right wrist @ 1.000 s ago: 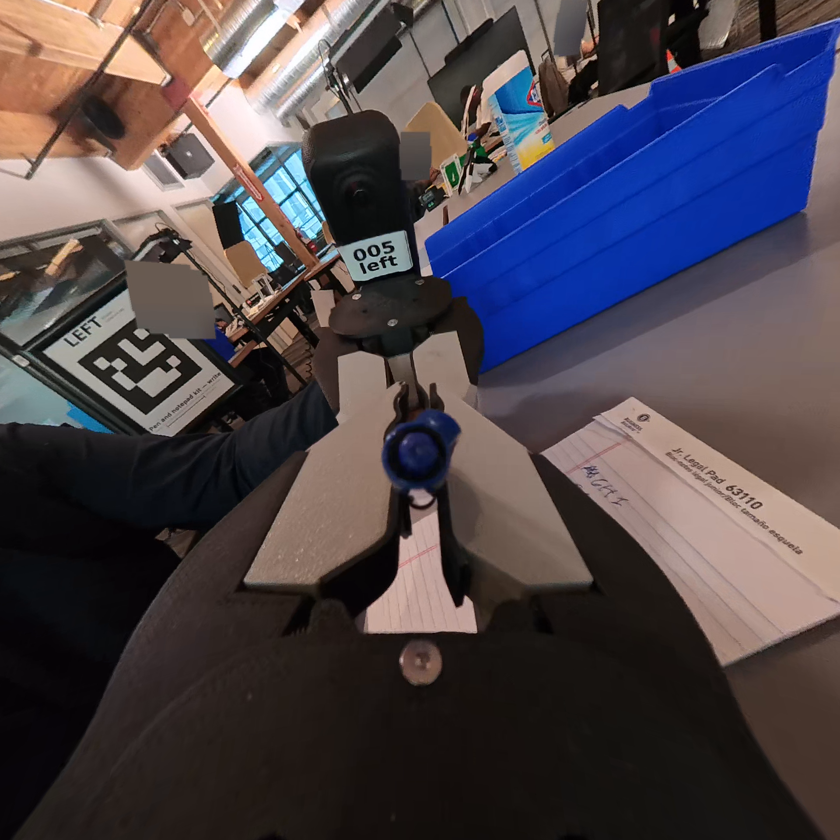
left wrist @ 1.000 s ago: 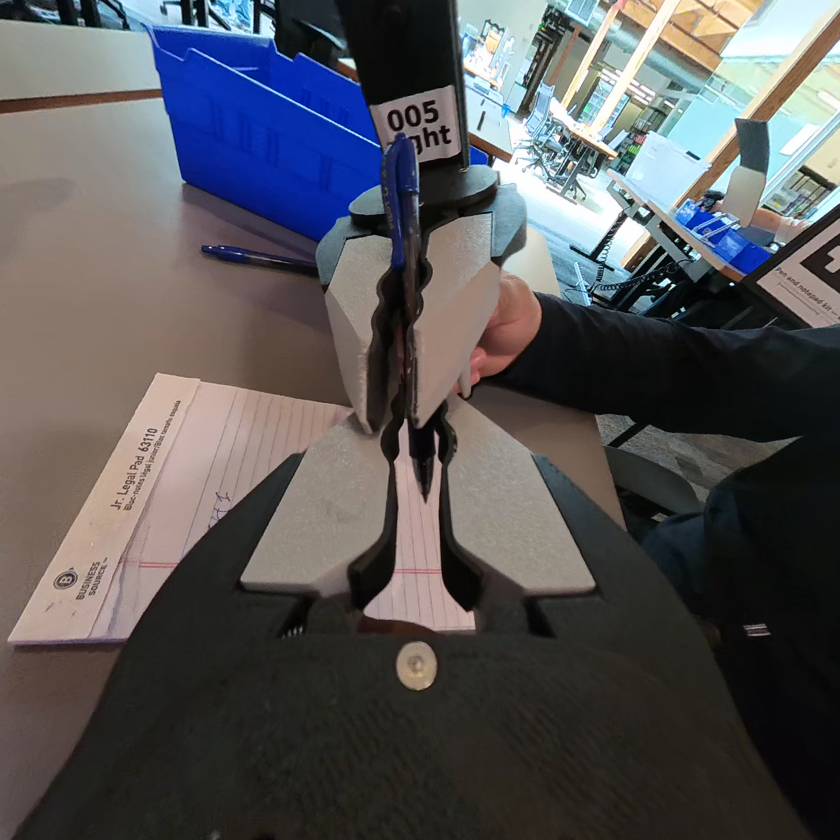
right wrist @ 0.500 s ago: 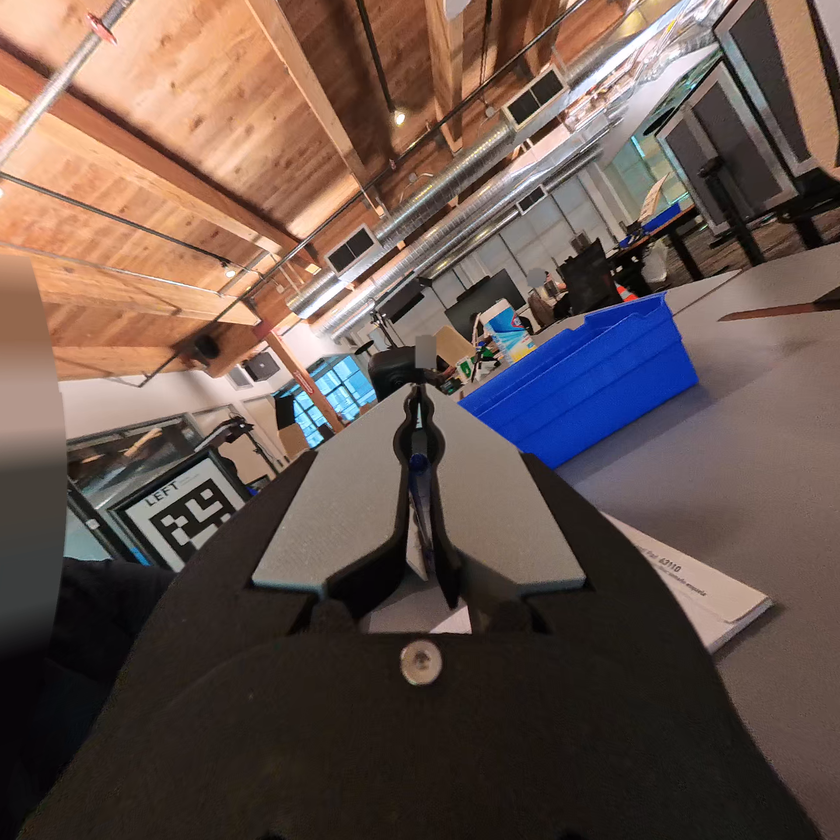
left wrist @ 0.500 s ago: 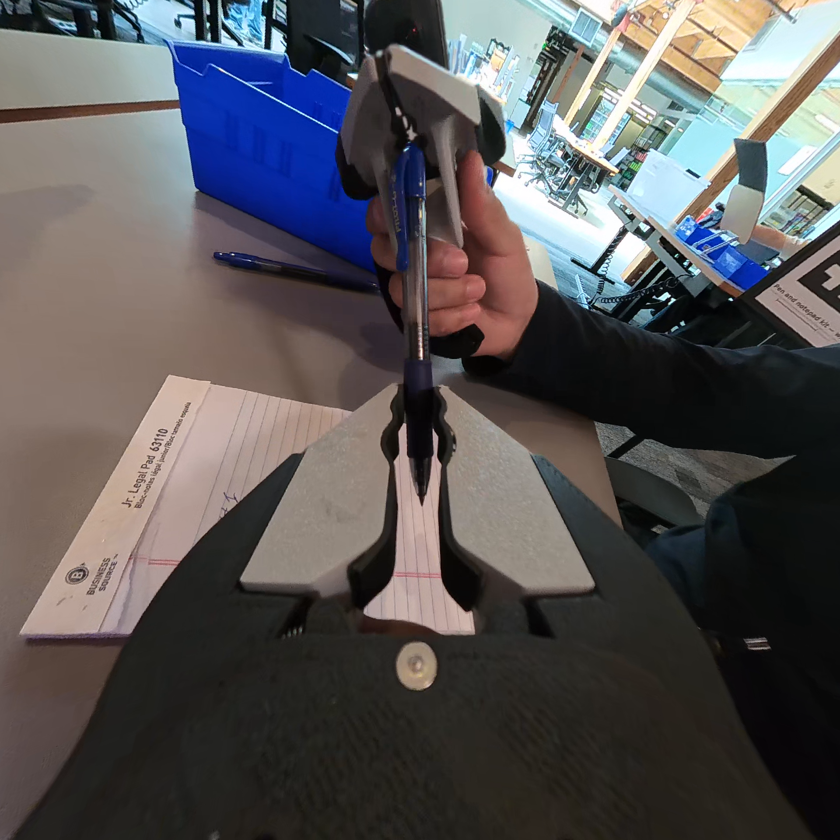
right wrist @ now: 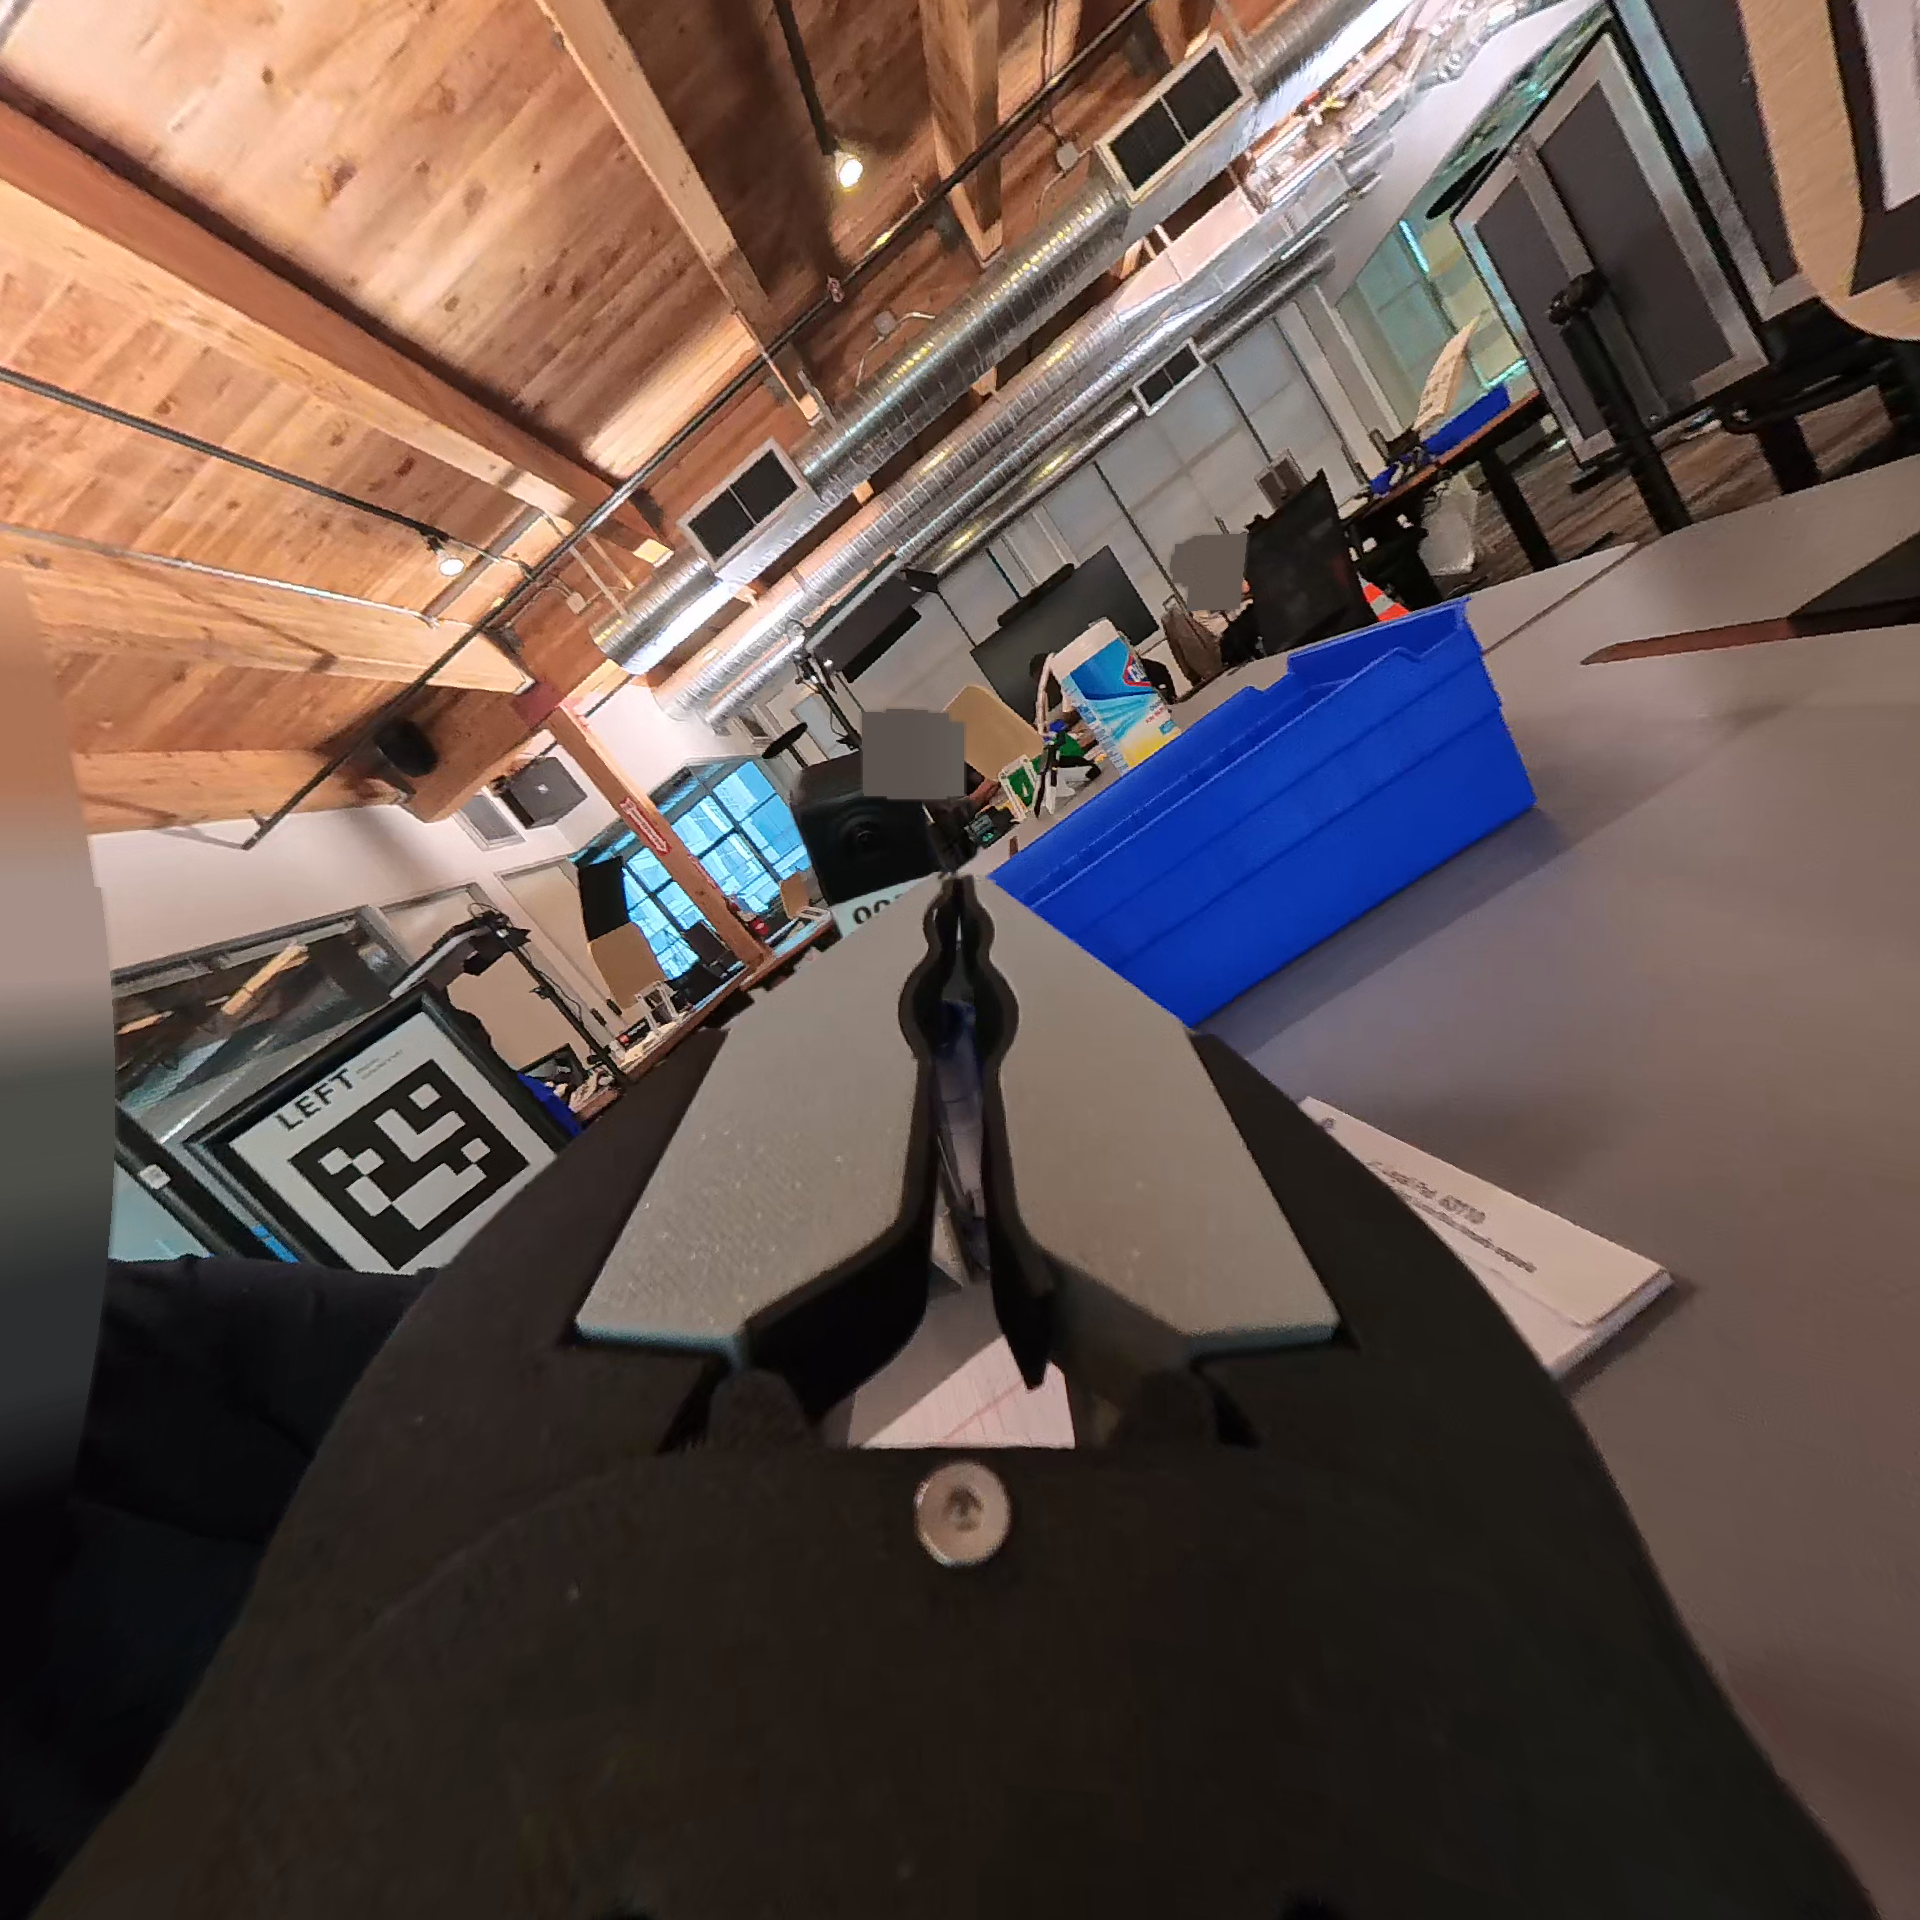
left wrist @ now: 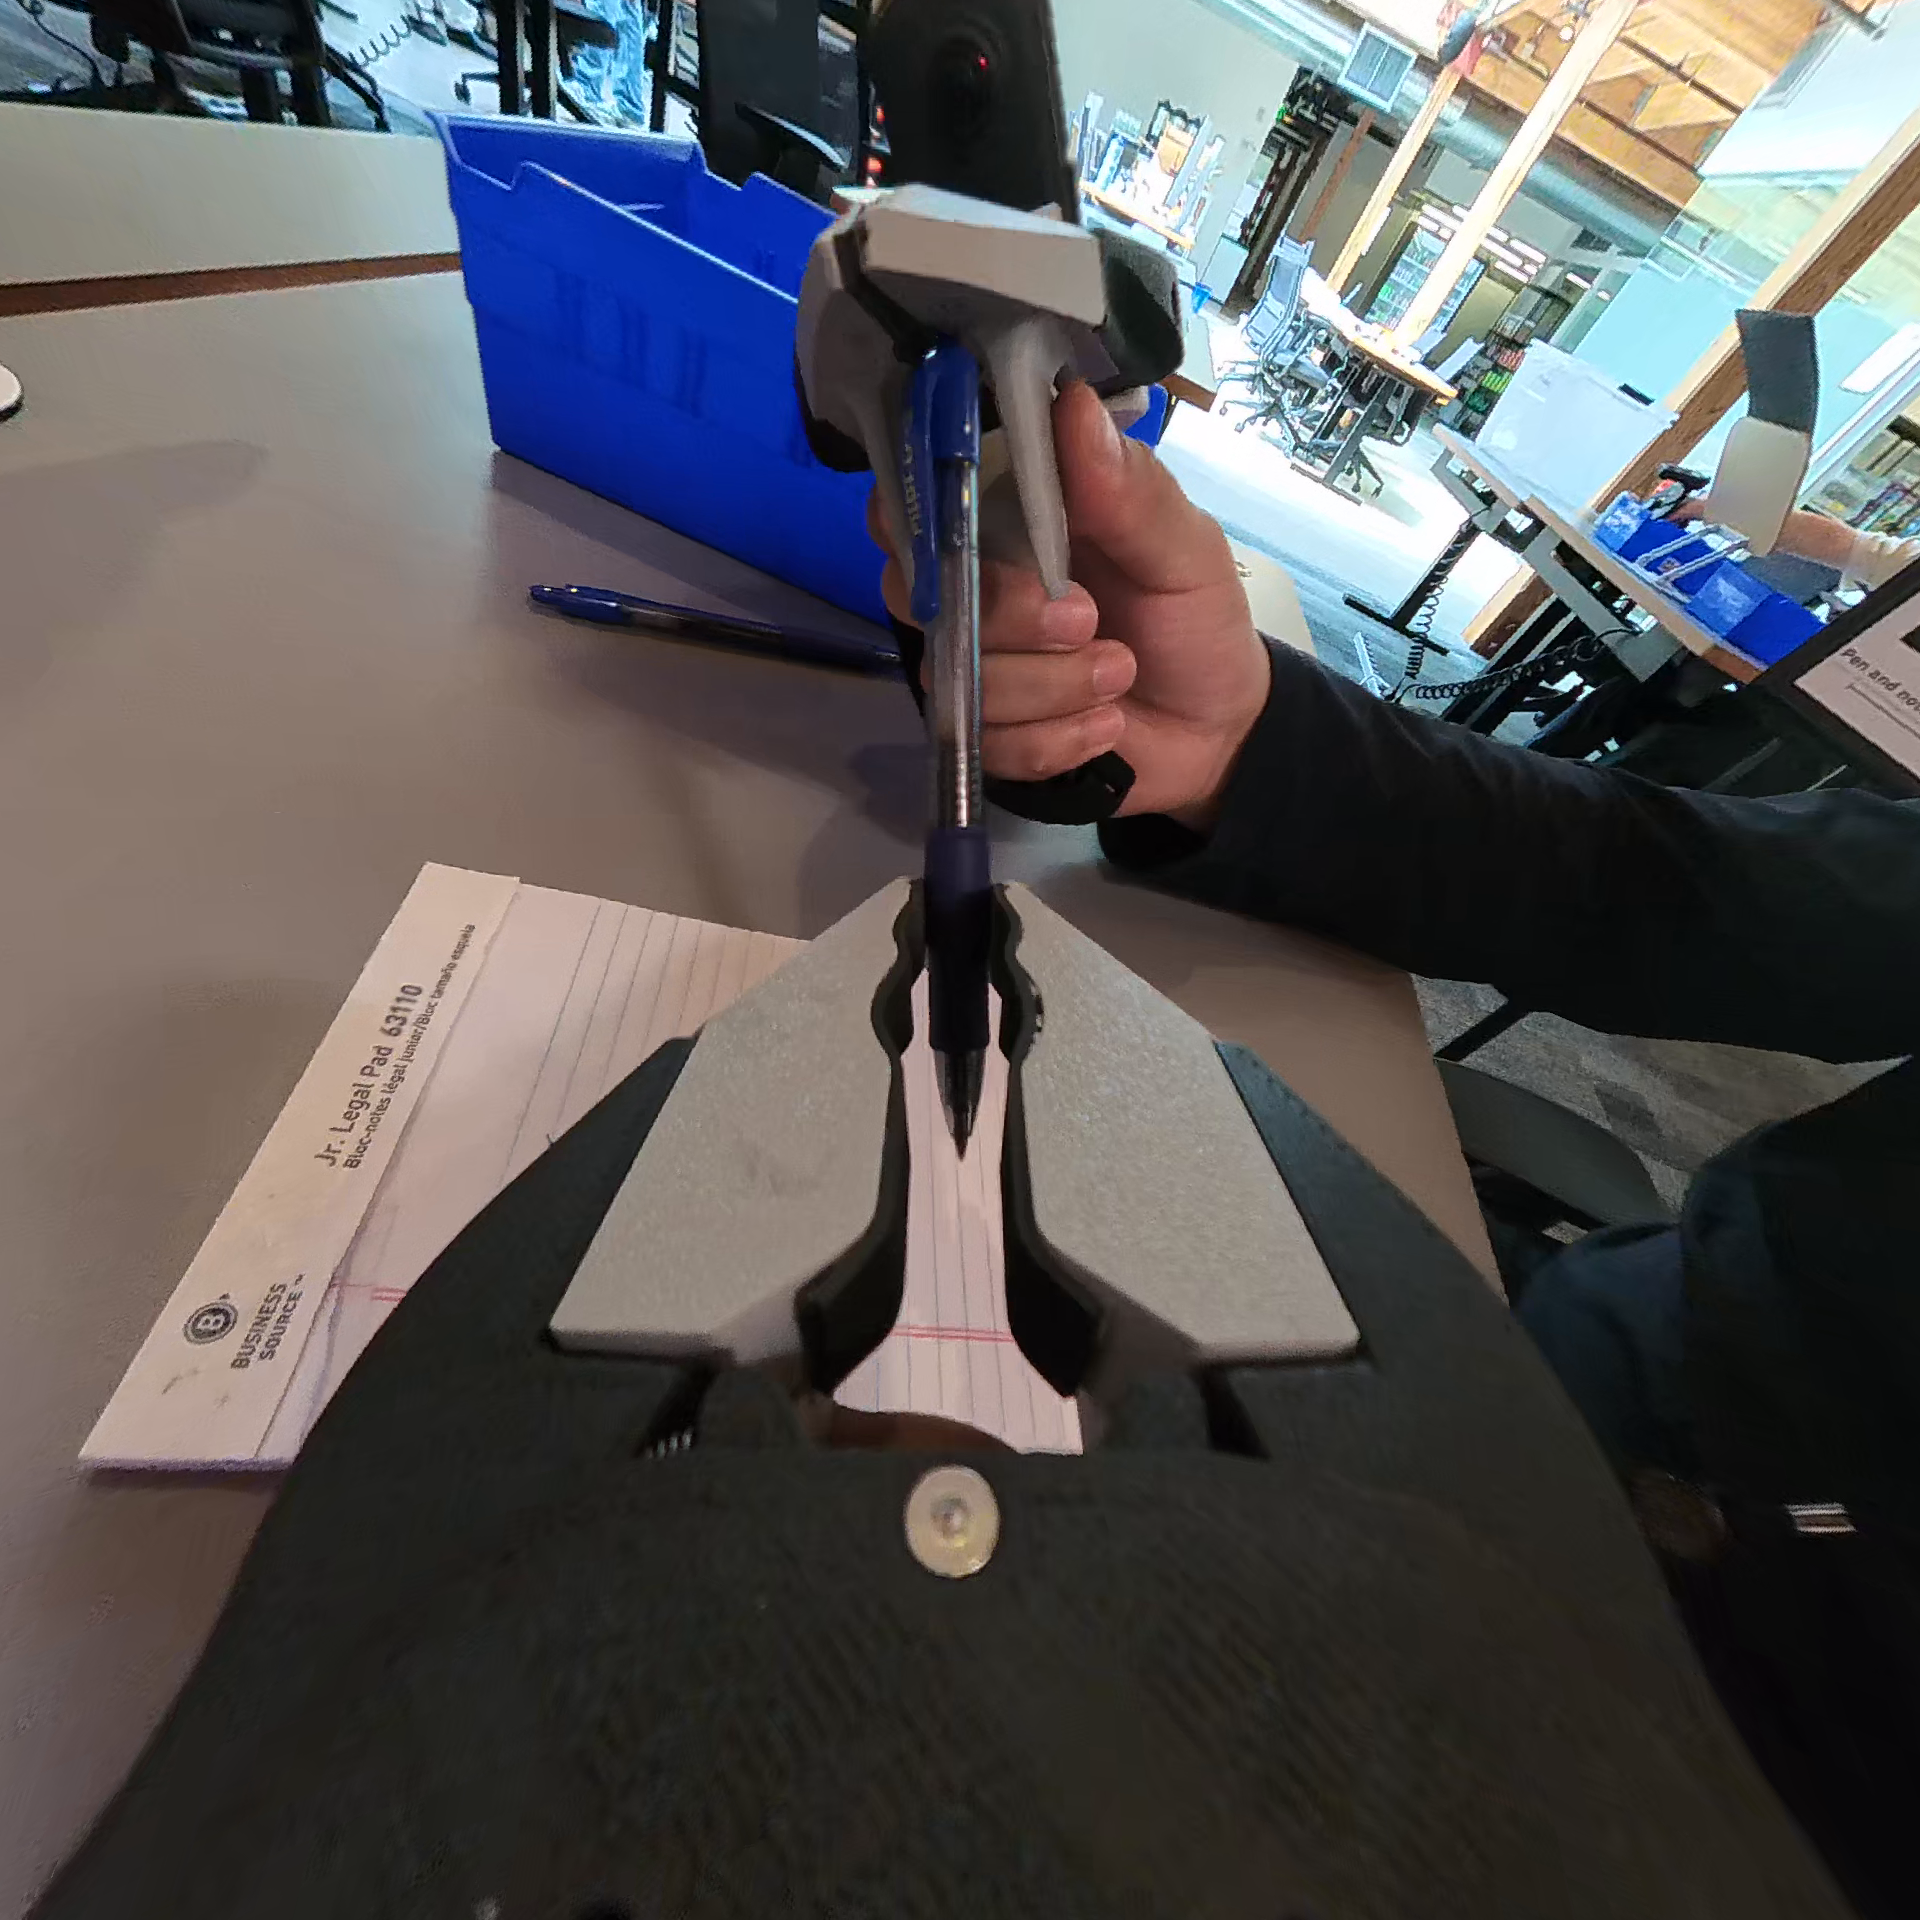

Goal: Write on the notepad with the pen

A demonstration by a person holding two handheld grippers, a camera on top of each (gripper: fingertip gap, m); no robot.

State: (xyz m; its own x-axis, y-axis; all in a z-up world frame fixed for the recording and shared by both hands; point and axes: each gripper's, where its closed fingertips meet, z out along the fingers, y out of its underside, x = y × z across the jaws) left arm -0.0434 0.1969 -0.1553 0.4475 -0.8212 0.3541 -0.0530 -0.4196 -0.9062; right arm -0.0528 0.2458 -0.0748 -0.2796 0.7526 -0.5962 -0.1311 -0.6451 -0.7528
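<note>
Grey tabletop (left wrist: 260, 623) carries the white lined notepad (left wrist: 582, 1018) at lower left; the blue-capped clear pen (left wrist: 956, 727), nearly upright at frame centre, is clamped by the right gripper (left wrist: 961, 436) at its cap, while the left gripper (left wrist: 958, 997) is closed around its grip, tip just above paper

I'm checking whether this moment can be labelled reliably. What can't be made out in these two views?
- Left wrist view: whether the pen tip touches the notepad; angle unclear.
- Left wrist view: most of the page, hidden behind the left gripper.
- Right wrist view: pen barely visible inside the right gripper, hidden by its fingers.
- Second pen: far end hidden behind the hand.
</note>
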